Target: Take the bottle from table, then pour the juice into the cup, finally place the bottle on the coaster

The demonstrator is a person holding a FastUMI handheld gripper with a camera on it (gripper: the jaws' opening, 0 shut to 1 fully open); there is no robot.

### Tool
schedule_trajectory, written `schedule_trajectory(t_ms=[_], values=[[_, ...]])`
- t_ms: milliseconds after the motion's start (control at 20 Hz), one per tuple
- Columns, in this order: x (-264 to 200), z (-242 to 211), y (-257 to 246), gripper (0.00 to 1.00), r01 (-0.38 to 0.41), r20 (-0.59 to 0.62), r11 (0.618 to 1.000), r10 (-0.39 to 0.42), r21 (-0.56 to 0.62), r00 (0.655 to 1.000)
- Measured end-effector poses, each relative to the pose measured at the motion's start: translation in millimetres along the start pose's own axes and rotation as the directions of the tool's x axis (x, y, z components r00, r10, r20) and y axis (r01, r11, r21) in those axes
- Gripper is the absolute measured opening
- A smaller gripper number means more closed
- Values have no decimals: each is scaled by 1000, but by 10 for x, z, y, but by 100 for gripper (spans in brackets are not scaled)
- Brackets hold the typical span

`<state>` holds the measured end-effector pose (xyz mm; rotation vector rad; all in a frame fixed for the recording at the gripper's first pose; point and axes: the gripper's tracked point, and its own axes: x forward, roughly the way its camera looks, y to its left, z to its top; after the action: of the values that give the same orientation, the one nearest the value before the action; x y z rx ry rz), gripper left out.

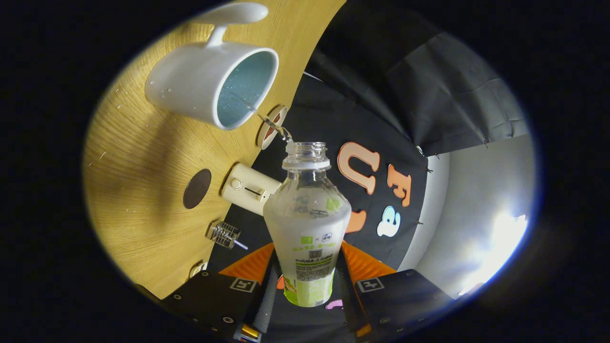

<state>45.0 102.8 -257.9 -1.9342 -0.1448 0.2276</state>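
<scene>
Both fingers of the claw point(305, 286) pinch the lower body of the bottle point(307, 224), which stands between them with its cap off and its open neck pointing ahead. From the neck a thin stream point(267, 121) runs into the white cup point(209, 81) on the wooden worktop point(138, 190), the cup's blue inside facing the bottle. Beyond the fingers on the worktop lie a dark round coaster point(197, 188), a cream box point(249, 188), a small wire gadget point(224, 234) and a round red-and-white disc point(270, 126) beside the cup.
</scene>
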Motion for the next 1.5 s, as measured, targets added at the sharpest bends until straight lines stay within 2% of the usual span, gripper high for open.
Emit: schedule_trajectory(t_ms=[1000,1500], values=[[171,227,-165,61,18,117,986,2,-168,993],[207,258,-217,61,34,130,983,-10,-179,991]])
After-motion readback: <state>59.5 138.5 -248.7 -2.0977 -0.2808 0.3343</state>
